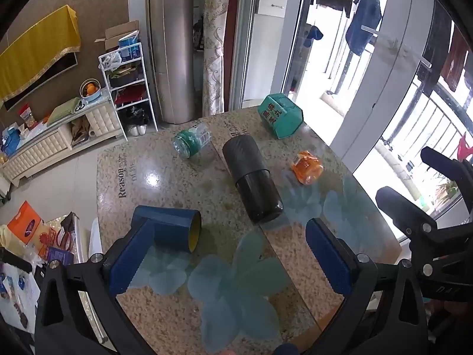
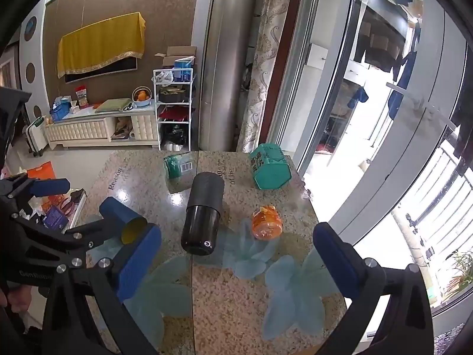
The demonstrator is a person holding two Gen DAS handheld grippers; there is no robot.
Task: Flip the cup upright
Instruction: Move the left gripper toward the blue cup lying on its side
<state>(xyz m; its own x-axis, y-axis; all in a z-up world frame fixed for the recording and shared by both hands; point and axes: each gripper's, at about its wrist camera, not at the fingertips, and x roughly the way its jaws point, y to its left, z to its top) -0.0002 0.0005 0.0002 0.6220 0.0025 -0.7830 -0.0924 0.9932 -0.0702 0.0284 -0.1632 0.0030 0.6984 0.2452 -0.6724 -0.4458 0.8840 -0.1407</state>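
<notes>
A blue cup [image 1: 173, 229] with a yellow inside lies on its side near the table's left edge, its mouth facing right. My left gripper [image 1: 230, 259] is open, and its left finger overlaps the cup's near side; whether it touches I cannot tell. In the right wrist view the cup [image 2: 130, 222] lies partly hidden behind the left gripper's arm. My right gripper [image 2: 239, 261] is open and empty above the table's near part, to the right of the cup.
A black flask [image 1: 251, 177] lies on its side mid-table. A clear jar with a green label [image 1: 192, 143], a green hexagonal box [image 1: 280, 117] and an orange packet [image 1: 307, 167] lie beyond. The granite table [image 1: 183, 319] drops off at the left and right edges.
</notes>
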